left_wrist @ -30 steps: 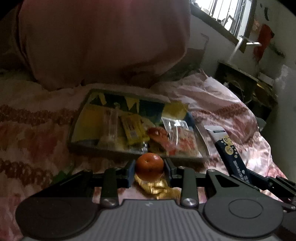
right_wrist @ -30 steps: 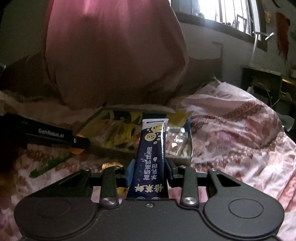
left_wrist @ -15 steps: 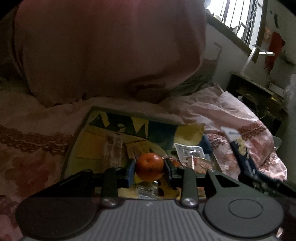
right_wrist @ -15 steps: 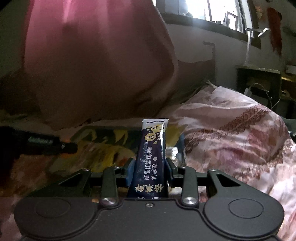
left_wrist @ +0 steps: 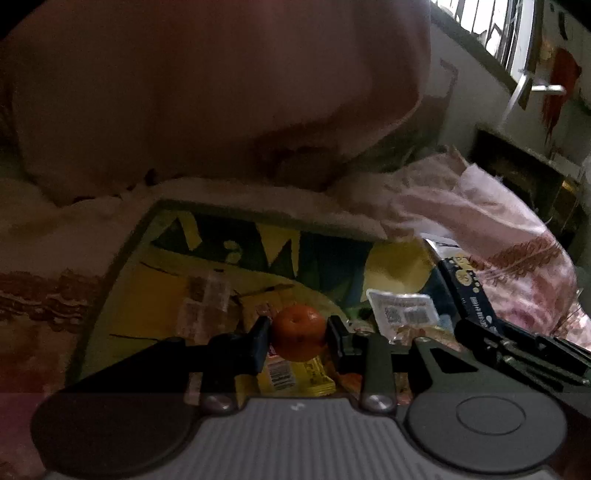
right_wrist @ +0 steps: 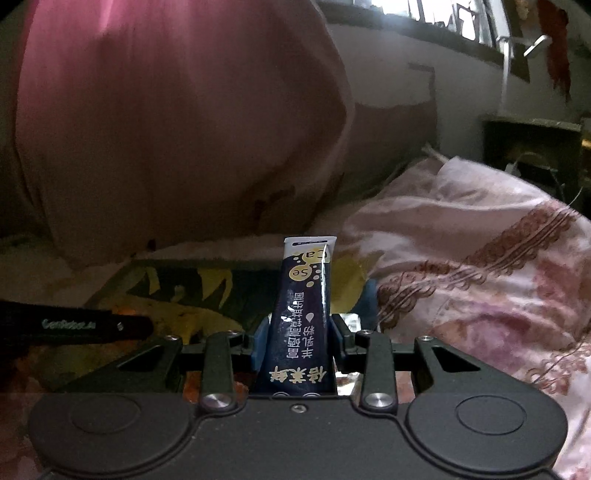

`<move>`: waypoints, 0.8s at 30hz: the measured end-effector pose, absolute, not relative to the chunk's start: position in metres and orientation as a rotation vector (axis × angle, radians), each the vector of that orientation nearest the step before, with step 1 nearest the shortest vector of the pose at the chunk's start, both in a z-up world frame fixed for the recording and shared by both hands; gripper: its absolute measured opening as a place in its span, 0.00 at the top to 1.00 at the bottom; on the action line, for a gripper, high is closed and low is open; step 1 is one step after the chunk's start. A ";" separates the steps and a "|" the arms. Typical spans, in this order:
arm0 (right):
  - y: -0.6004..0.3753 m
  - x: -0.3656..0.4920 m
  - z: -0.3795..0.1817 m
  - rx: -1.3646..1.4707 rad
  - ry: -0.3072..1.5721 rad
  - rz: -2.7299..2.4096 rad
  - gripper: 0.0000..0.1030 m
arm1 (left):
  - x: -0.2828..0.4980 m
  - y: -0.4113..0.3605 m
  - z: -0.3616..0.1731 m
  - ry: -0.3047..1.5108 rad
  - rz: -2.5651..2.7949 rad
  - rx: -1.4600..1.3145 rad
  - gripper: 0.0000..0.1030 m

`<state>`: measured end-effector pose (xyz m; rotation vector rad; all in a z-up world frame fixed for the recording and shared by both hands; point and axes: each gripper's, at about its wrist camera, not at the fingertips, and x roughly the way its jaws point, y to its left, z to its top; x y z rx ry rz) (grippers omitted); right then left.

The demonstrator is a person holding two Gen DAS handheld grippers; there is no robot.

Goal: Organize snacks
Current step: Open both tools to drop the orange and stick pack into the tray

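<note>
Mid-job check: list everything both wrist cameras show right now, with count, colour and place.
orange: one, orange, between the left gripper's fingers
stick sachet: one, dark blue, upright in the right gripper
tray: one, yellow and dark green, on the bedspread
wrapped snacks: several, yellow, clear and red, lying in the tray
bedspread: one, pink floral, under everything
pillow: one, pink, behind the tray
window: one, bright, upper right
left gripper: one, black, over the tray
right gripper: one, black, at the tray's right end
</note>
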<state>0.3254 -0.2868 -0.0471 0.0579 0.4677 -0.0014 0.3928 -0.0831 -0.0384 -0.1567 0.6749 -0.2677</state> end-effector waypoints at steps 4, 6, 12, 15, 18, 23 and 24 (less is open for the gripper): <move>-0.284 0.334 -0.061 0.046 0.507 0.008 0.64 | 0.398 -0.092 -0.052 0.699 -0.267 -0.144 0.65; -0.283 0.336 -0.066 0.039 0.522 0.010 0.64 | 0.398 -0.094 -0.057 0.705 -0.265 -0.136 0.65; -0.284 0.337 -0.076 0.033 0.561 0.010 0.64 | 0.394 -0.098 -0.063 0.685 -0.250 -0.105 0.64; -0.285 0.338 -0.079 0.035 0.571 0.008 0.63 | 0.393 -0.101 -0.062 0.680 -0.246 -0.091 0.64; -0.287 0.338 -0.080 0.055 0.578 0.007 0.62 | 0.393 -0.101 -0.062 0.690 -0.240 -0.083 0.64; -0.288 0.338 -0.080 0.061 0.582 0.009 0.59 | 0.394 -0.102 -0.063 0.707 -0.237 -0.088 0.64; -0.288 0.338 -0.080 0.062 0.583 0.008 0.55 | 0.394 -0.102 -0.064 0.711 -0.235 -0.086 0.62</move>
